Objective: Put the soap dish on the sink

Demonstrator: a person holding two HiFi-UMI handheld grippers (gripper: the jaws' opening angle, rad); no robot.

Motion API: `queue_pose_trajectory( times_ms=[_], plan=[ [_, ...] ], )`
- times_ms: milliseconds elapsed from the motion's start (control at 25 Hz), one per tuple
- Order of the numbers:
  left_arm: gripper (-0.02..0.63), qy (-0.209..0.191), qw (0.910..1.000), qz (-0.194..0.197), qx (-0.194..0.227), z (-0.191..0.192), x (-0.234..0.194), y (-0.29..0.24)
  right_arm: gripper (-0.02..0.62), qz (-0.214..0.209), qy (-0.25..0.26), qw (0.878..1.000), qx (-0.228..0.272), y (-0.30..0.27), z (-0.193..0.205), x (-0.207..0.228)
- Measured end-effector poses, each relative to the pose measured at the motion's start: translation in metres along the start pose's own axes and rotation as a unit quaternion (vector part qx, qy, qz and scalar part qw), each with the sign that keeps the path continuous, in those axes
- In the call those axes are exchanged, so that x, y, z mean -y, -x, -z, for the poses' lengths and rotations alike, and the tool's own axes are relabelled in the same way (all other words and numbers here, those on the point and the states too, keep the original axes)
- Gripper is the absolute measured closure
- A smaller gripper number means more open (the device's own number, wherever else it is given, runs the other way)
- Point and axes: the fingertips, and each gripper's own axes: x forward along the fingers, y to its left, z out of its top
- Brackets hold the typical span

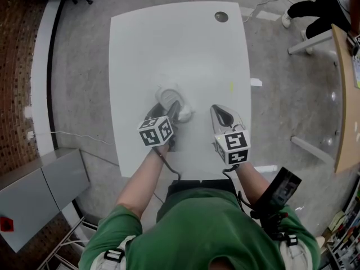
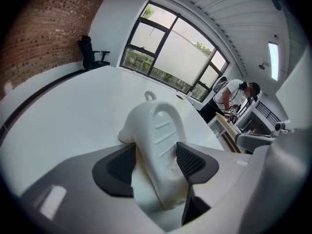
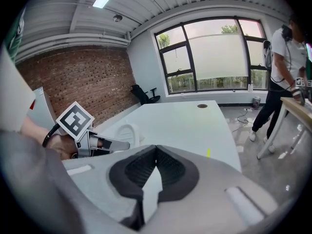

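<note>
A white ribbed soap dish [image 1: 169, 96] lies on the white table [image 1: 180, 44], near its front edge. My left gripper [image 1: 172, 109] reaches over it from the near side. In the left gripper view the soap dish [image 2: 157, 130] sits between the two black pads [image 2: 119, 167] of the left gripper [image 2: 155, 162]; a gap shows at the left pad, so the jaws stand open around it. My right gripper [image 1: 220, 112] hovers to the right of the dish, apart from it. Its black pads [image 3: 170, 169] meet with nothing between them. The right gripper view also shows the dish [image 3: 127, 132].
A round cable hole [image 1: 221, 17] sits at the table's far right, and a small yellow scrap [image 1: 230, 86] lies right of the middle. A person [image 1: 315, 7] stands by a wooden desk [image 1: 344, 94] at the right. A grey cabinet [image 1: 39, 190] stands at the lower left.
</note>
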Motion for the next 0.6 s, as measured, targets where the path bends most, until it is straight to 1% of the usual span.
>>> queue_pose_trajectory(
  times_ms=[80,200,320,480,520,600],
  plan=[
    [0.329,-0.018,0.9998,-0.006,0.0,-0.001,-0.001,-0.002,0.592,0.001,0.001,1.0,0.002,0.0,0.0,0.001],
    [0.314,-0.023,0.9997,-0.006,0.006,-0.003,-0.003,-0.004,0.592,0.003,0.002,1.0,0.007,0.0,-0.001,0.003],
    [0.304,-0.022,0.9995,-0.004,0.023,-0.009,-0.005,-0.001,0.592,0.005,0.005,1.0,0.011,0.0,-0.003,0.005],
    [0.305,-0.031,0.9982,-0.011,0.051,-0.018,-0.007,0.01,0.592,0.008,0.007,1.0,0.018,0.003,-0.007,0.006],
    [0.309,-0.033,0.9976,-0.011,0.06,-0.021,-0.006,0.015,0.592,0.008,0.008,1.0,0.02,0.005,-0.008,0.005],
    [0.367,-0.037,0.9956,-0.007,0.086,-0.028,-0.001,0.031,0.592,0.009,0.012,1.0,0.026,0.011,-0.012,0.001]
  ],
)
